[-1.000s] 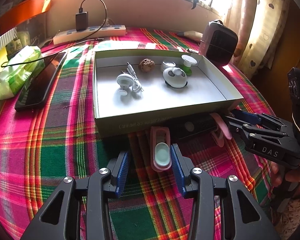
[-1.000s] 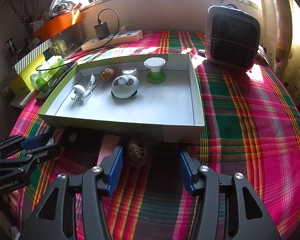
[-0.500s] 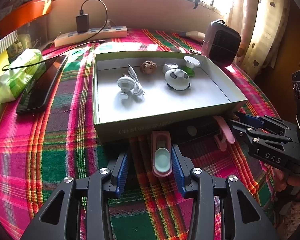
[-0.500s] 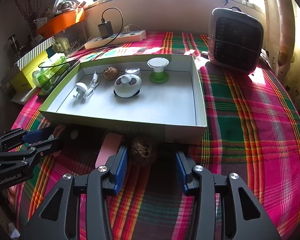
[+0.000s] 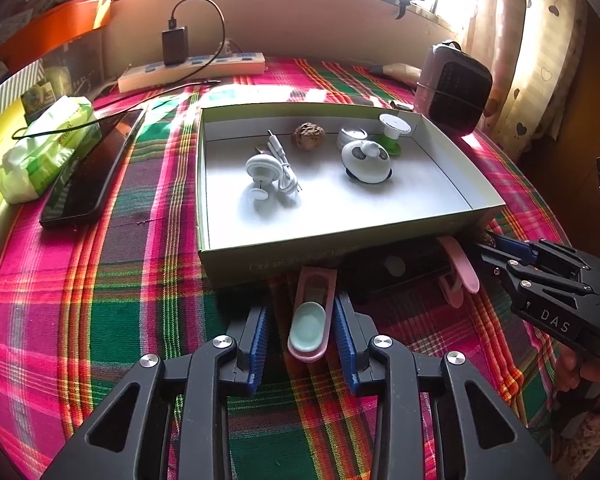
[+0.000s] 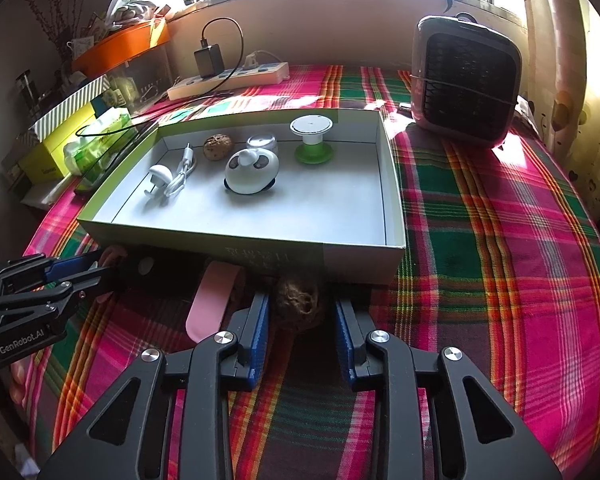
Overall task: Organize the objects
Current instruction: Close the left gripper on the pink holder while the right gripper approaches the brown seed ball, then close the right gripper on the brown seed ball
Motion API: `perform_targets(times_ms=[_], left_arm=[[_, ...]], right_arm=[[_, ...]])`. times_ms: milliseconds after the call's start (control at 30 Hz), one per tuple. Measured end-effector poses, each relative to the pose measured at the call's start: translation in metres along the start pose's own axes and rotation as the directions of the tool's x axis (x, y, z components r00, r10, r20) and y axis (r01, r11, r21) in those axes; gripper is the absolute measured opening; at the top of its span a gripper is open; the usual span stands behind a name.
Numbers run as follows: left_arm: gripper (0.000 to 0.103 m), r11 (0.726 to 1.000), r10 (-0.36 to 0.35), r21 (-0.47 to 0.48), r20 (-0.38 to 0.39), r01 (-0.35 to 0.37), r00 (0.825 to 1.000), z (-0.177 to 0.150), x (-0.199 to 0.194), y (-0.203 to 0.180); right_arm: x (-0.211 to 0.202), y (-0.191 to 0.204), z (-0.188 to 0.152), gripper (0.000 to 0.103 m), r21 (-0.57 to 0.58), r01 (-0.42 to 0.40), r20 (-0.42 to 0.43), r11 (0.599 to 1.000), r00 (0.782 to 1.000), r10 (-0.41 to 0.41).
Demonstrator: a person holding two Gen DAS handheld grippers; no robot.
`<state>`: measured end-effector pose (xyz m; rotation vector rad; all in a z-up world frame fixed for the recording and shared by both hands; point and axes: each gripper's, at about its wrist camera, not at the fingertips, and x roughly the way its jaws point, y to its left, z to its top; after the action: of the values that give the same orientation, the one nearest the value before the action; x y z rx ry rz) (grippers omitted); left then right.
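We are mid-pickup, left gripper (image 5: 300,332) closing around the pink clip (image 5: 309,320); right gripper (image 6: 300,320) closing around the walnut (image 6: 298,306), neither yet clenched; next, lift both to the box (image 6: 236,240) at twelve o'clock.

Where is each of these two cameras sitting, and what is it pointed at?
Left wrist: rides the left gripper, looking down past closing blue pads at a pink-and-mint clip; the right gripper shows beside it.
Right wrist: rides the right gripper, closing around a brown fibrous ball; the left gripper shows.
Shared: the shallow green cardboard box on plaid cloth.
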<state>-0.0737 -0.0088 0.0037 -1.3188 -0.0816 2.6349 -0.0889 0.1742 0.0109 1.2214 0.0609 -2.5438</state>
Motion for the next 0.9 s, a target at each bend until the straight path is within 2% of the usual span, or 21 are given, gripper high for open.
perform_targets(times_ms=[200, 600, 900], left_arm=[[0.03, 1.0, 0.016, 0.015, 0.008, -0.016, 1.0, 0.0018, 0.0023, -0.0034], [0.016, 0.999, 0.039, 0.003, 0.011, -0.039, 0.999, 0.0012, 0.0021, -0.0033], [0.016, 0.999, 0.039, -0.001, 0.012, -0.039, 0.999, 0.0009, 0.0021, -0.0029]], right_arm=[[-0.0003, 0.0, -0.0008, 0.031, 0.004, -0.001, 0.001, 1.0, 1.0, 0.001], [-0.002, -0.0005, -0.0017, 0.031, 0.011, -0.01, 0.004, 1.0, 1.0, 0.01], [-0.0035, -0.0014, -0.0017, 0.031, 0.014, -0.01, 0.006, 1.0, 1.0, 0.01]])
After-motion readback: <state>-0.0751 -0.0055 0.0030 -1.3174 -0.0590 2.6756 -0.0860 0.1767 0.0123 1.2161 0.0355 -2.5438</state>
